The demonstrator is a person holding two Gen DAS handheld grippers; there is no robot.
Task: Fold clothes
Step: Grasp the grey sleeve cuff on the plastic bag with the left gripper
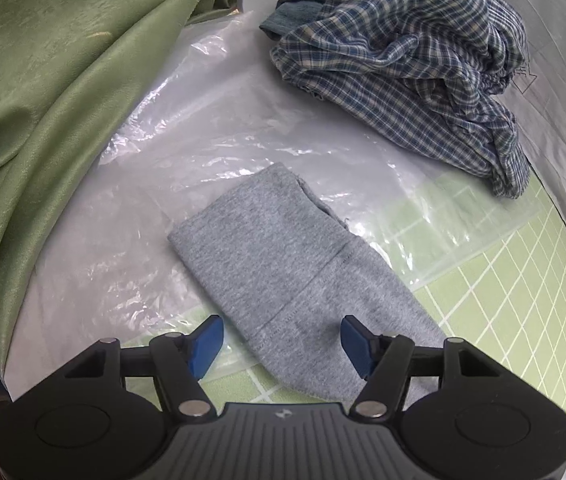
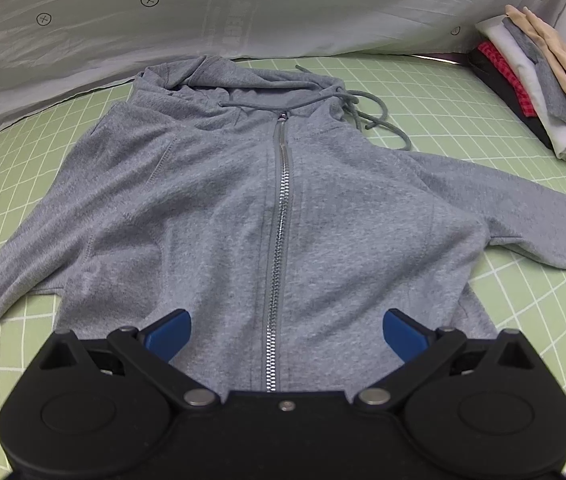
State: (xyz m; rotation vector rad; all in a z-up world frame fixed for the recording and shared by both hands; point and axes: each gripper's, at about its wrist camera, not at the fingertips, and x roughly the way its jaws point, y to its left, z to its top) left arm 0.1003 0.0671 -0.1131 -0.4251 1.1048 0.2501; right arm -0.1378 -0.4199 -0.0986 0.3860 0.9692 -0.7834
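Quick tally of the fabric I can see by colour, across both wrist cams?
Grey: 1, the zip hoodie, whose sleeve lies ahead of the left gripper.
Blue plaid: 1, crumpled shirt.
Teal: 1, cloth under it.
Green: 1, draped fabric.
Mixed: 1 folded stack.
Total: 5.

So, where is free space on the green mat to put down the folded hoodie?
Bare green mat lies between the hoodie and the stack of folded clothes, and in front of its sleeve. The plaid garment and plastic sheet crowd the other side.
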